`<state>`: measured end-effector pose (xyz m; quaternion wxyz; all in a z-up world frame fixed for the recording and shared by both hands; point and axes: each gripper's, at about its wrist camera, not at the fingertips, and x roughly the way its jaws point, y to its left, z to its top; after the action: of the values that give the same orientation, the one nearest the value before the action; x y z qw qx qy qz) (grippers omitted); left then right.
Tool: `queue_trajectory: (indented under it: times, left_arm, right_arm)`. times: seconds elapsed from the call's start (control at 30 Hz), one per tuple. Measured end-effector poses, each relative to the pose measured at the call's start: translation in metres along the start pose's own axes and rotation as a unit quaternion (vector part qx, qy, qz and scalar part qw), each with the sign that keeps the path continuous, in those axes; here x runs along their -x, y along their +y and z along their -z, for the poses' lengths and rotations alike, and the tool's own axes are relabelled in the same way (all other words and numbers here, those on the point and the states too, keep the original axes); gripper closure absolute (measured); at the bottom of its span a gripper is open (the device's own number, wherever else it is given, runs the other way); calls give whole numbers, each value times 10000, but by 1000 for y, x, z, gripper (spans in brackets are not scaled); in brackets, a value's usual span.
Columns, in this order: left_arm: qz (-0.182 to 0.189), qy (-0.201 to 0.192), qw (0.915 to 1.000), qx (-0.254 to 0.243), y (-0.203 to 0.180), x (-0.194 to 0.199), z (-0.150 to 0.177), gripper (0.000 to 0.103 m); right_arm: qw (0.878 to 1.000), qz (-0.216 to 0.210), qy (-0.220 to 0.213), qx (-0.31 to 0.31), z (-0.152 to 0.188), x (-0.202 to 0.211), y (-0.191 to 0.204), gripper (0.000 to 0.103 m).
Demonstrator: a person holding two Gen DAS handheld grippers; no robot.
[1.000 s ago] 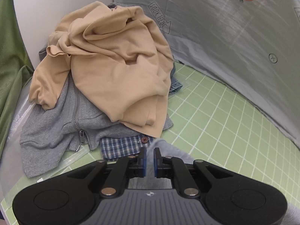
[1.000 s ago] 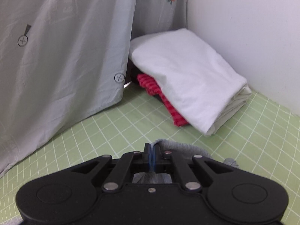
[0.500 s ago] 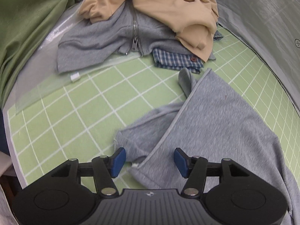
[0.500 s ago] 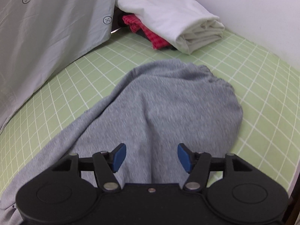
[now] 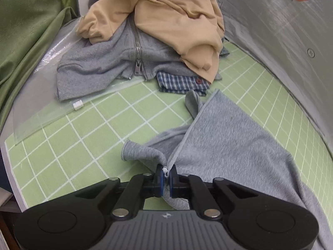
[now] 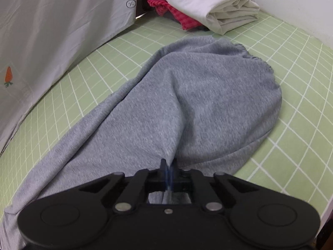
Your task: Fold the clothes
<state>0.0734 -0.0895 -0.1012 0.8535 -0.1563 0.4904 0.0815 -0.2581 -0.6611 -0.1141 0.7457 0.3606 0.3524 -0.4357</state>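
Observation:
A grey knit garment (image 5: 229, 137) lies spread on the green grid mat (image 5: 83, 137). In the left wrist view my left gripper (image 5: 165, 176) is shut on the garment's near edge, by a small white tag. In the right wrist view the same grey garment (image 6: 187, 95) bulges across the mat, and my right gripper (image 6: 169, 174) is shut on its near edge. The cloth hangs down between both pairs of fingers.
A heap of unfolded clothes stands at the back left: a tan sweatshirt (image 5: 174, 14), a grey zip hoodie (image 5: 108, 62) and a plaid shirt (image 5: 181, 83). A clear plastic bag (image 5: 41, 112) lies under them. Folded white cloth (image 6: 204, 2) and a red item (image 6: 177, 14) are stacked far right. Grey curtain (image 6: 62, 20) behind.
Half a second ago both grippers were open over the grey garment. Now both have shut on its near edge.

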Motion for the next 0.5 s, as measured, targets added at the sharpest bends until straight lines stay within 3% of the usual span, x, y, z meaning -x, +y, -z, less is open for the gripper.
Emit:
queue_trajectory:
  times: [0.1,0.23,0.3,0.43,0.5]
  left_arm:
    - [234,-100,9992,307,13,11,-9,97]
    - [243,114,9995,156,16,5,-5,97]
    - [90,230,9997,-87,17,-1,5,97]
    - [124,331,9993,-99,27,-5,17,97]
    - [158,330,9992,-139,30,-5,19,96]
  right_arm:
    - [9999,22,-80,57,1,8,-5,101]
    - [9990,108,-1,445,15,10,5,95]
    - [9978,152,38,639,22,10,10,79]
    - [9944,238,117,1025,36,12,20,65]
    - [9927,273,167,1165,43,13,22,46]
